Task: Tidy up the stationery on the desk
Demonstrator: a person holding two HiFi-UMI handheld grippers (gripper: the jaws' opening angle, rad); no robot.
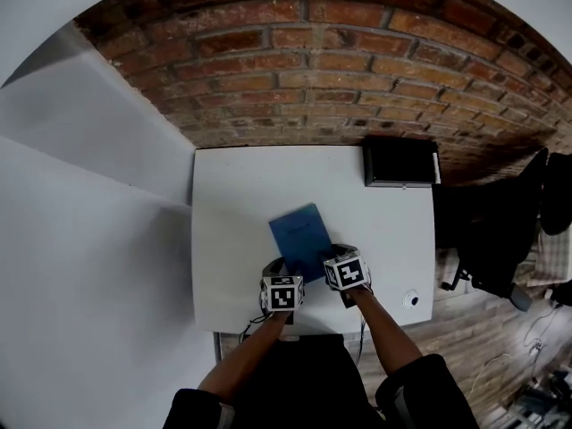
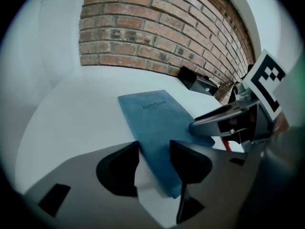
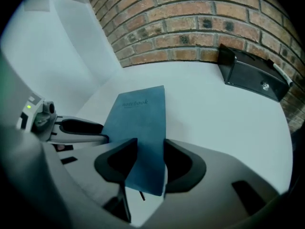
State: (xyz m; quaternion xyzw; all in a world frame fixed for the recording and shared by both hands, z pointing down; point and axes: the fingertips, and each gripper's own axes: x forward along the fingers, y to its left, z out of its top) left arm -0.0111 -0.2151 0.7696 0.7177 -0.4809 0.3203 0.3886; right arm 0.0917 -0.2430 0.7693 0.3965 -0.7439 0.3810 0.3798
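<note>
A blue notebook (image 1: 302, 238) lies slantwise in the middle of the white desk (image 1: 223, 239), its near end between both grippers. My left gripper (image 1: 273, 266) holds the near left corner. In the left gripper view (image 2: 155, 154) one pad rests on the notebook's cover (image 2: 152, 113) and the other by the white page edge. My right gripper (image 1: 333, 251) holds the near right part. In the right gripper view (image 3: 150, 151) the notebook (image 3: 138, 113) fills the gap between both pads. Each gripper sees the other: the right gripper (image 2: 224, 120) and the left gripper (image 3: 76, 128).
A black box (image 1: 399, 162) stands at the desk's back right corner against the brick wall. A small white round thing (image 1: 411, 300) sits near the front right edge. A thin red thing (image 2: 226, 144) shows under the right gripper. Dark furniture (image 1: 500, 239) stands to the desk's right.
</note>
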